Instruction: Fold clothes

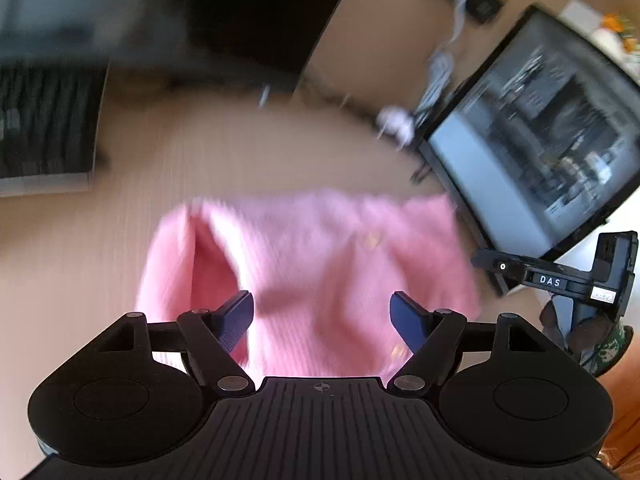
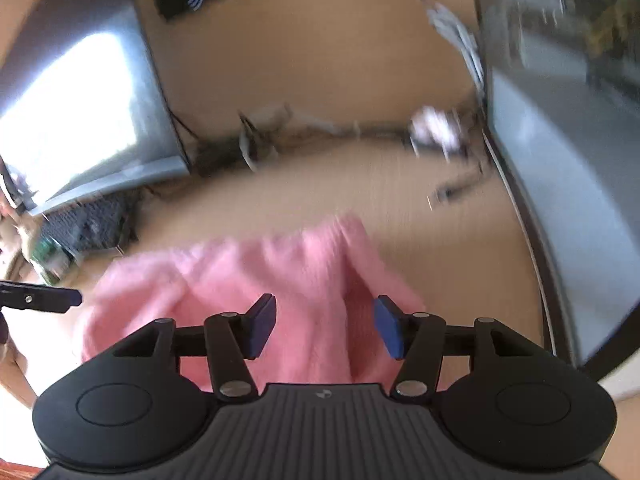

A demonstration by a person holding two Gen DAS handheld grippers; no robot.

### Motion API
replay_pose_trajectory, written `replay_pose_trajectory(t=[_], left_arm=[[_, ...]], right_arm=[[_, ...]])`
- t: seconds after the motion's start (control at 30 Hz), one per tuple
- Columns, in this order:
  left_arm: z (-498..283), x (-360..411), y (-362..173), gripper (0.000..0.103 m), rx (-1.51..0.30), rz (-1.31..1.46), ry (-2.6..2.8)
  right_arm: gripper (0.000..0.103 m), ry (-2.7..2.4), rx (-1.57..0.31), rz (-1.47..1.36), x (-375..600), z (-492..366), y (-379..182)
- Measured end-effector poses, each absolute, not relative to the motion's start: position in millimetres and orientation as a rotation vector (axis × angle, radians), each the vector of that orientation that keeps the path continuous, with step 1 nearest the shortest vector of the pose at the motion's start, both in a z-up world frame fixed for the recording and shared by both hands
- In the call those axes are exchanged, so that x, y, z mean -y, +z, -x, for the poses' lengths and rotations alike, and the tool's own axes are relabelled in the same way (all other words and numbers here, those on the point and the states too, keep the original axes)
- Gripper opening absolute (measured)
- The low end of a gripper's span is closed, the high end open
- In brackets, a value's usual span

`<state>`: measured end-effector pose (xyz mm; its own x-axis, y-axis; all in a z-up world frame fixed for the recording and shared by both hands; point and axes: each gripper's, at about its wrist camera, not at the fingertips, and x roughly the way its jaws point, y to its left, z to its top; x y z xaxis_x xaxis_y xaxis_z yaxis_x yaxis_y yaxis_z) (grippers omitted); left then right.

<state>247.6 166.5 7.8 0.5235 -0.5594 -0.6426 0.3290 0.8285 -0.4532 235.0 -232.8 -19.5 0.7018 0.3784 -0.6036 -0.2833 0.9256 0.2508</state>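
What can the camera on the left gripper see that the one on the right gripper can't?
Only the left view shows the body of the right gripper, marked DAS, and gold buttons on the pink cardigan.

Only the right view shows a bright screen with a keyboard below it, and just the tip of the left gripper.

Both show the blurred cardigan on the wooden desk, a dark monitor, and open jaws with nothing pinched.

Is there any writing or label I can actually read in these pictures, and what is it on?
"DAS": white letters on the black right gripper, seen from the left wrist.
Small white sticker beside it: too small to read.
Monitor screen contents: blurred, unreadable.
Right wrist view: nothing legible.
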Motion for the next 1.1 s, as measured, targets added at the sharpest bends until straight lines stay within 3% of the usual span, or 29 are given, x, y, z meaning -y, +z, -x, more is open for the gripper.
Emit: replay_pose_trajectory(t=[0.13,0.33,0.47,0.6,0.83,1.1], left_arm=[[-257.3,-144.3,15.9,0.083,-0.813,0.303,-0.625],[-289.6,-100.2,-48.4,0.084,-0.987,0.284,-0.611],[-282.4,-102.0,-33.7,0.084,-0.968,0.277,-0.629],[-268.3,-118.6,-9.7,0.092,-0.915,0.335,-0.655],[-272.2,-126.7,-46.8,0.093,-1.039,0.417,-0.593],[-271.9,-104.3,-30.8,0.094,-1.020,0.476,-0.658]], right_arm=[[0.055,0.441,-0.652,-0.049,192.5,-240.3,-15.5],[0.056,0.466,-0.757,0.173,129.3,-266.6,-83.5],[0.058,0.489,-0.723,0.137,137.1,-257.7,-61.9],[0.059,0.440,-0.658,0.138,157.3,-261.8,-40.0],[0.061,0.336,-0.861,-0.043,192.0,-304.3,-77.7],[0.061,0.351,-0.697,0.093,182.7,-285.7,-34.7]])
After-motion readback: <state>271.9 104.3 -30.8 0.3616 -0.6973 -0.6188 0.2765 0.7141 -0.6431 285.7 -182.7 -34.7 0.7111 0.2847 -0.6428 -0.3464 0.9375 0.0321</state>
